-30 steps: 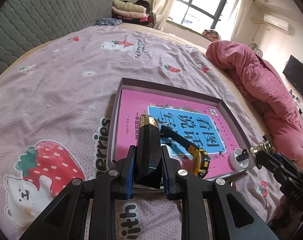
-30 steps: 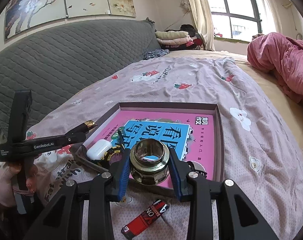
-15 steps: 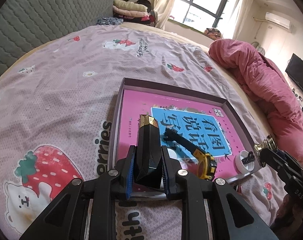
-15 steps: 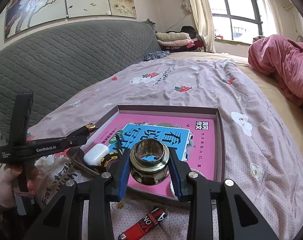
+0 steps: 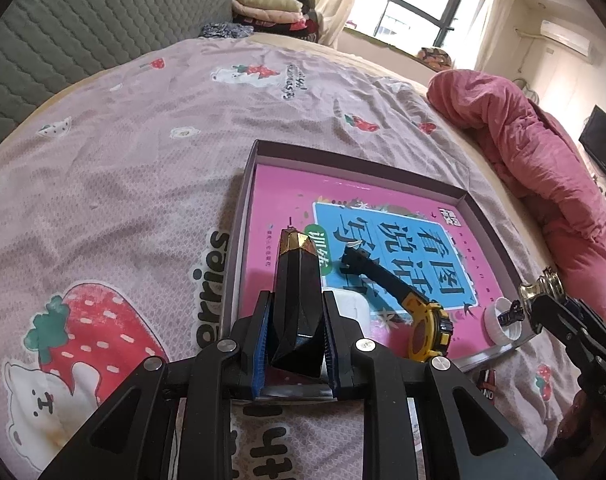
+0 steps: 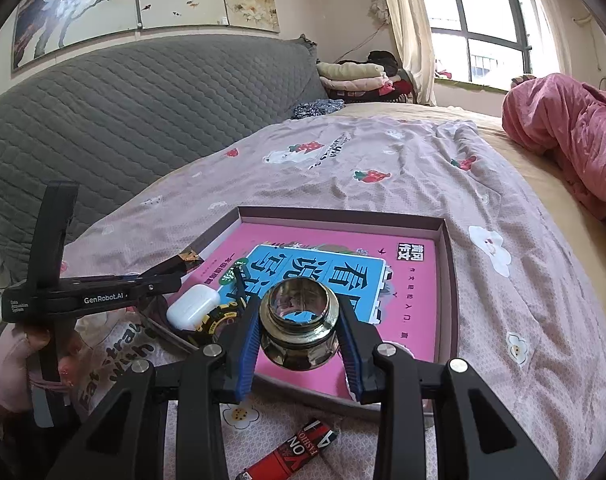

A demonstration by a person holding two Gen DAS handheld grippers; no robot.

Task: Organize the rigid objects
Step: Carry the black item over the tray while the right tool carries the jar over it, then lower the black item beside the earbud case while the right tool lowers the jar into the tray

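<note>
Both grippers are lifting slightly higher over the tray's (image 5: 487, 220) near edge: the left gripper (image 5: 295, 320) is clamping the black bottle (image 5: 297, 296), the right gripper (image 6: 301, 330) the metal knob (image 6: 299, 320), suggesting both are awaiting placement.

Left view: earbud case (image 5: 353, 304) mostly hidden behind gripper (image 5: 295, 344). Right view: red tube (image 6: 291, 454) cut off by bottom edge; its label partly unreadable.
</note>
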